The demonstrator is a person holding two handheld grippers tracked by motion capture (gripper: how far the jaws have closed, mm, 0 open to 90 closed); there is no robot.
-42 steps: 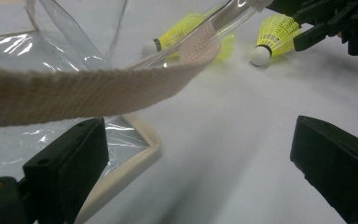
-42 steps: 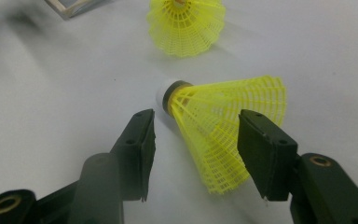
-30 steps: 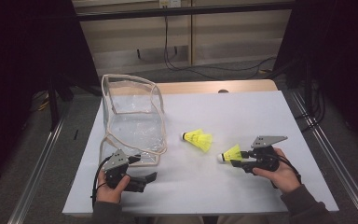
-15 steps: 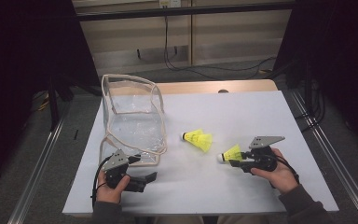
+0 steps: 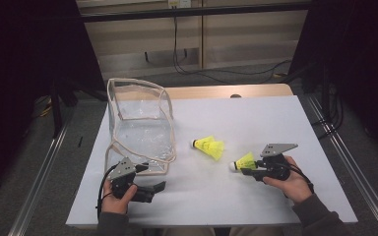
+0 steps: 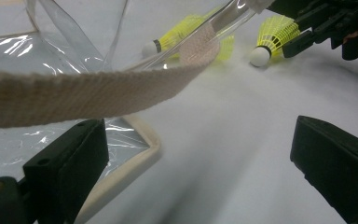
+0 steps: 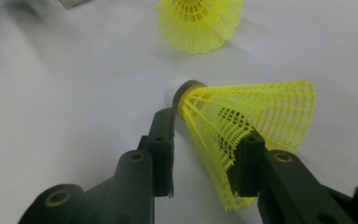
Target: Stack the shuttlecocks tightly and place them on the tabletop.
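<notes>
The right gripper (image 7: 205, 158), jaws just closing, clamps one yellow mesh shuttlecock (image 7: 247, 126) near the white table's (image 5: 256, 206) front edge; the second shuttlecock (image 5: 209, 146) lies mid-table, the clear plastic bag (image 5: 140, 123) holds nothing yet, and the left gripper (image 6: 200, 154) gapes wide.

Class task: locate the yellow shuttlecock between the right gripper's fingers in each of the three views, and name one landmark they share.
High view: held shuttlecock, right of centre, at the right gripper.
Left gripper view: top right, cork toward the camera.
Right gripper view: centre, between the fingers, which have just been closing.
Shared landmark: the second shuttlecock lying nearby.
</notes>
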